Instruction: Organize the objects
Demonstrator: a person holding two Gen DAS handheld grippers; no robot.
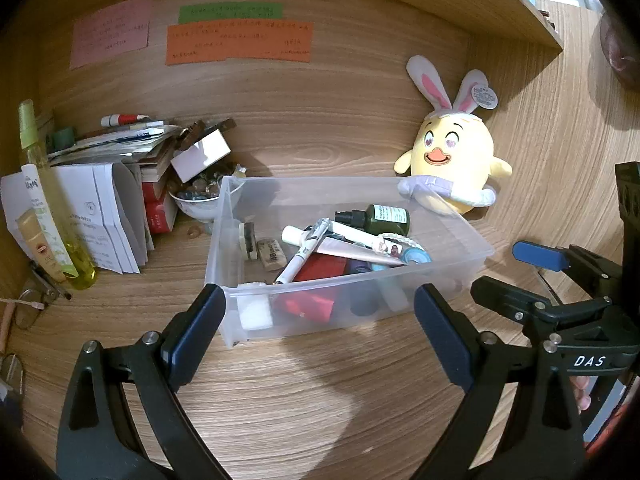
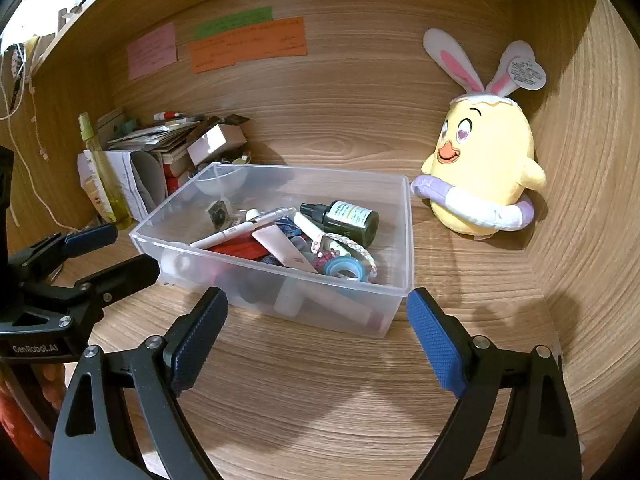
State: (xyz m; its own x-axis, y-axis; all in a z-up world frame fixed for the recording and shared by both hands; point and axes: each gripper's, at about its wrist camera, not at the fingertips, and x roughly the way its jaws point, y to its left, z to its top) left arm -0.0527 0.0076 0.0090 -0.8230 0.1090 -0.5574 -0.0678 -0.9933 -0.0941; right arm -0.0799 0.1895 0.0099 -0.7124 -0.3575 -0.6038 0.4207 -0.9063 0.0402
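Both tools are spread wide apart and holding nothing right now. The left tool [image 1: 320, 320] sits just in front of the clear bin [image 1: 352, 312], and the right tool [image 2: 316, 332] is lined up on the same near wall from the other side, so my guess is they're set either to drag the bin or to reach in for something.

The bin sits around the middle of the wooden surface [image 2: 320, 380], a bit toward the back wall, and it's already a jumble: a dark green bottle [image 2: 352, 218], a white pen [image 1: 304, 254], a red box [image 1: 320, 270], a roll of blue tape [image 2: 344, 270], an eraser [image 1: 272, 254]. Looks like the catch-all, which is probably why it's parked where both hands can get at it.

A yellow chick plush [image 2: 484, 164] leans in the back right corner, just beside the bin. The back left corner has a messy stack of papers [image 1: 116, 140], a bowl [image 1: 196, 204] of odds and ends touching the bin's corner, and a yellow spray bottle [image 1: 52, 196]. Those look like the leftovers.
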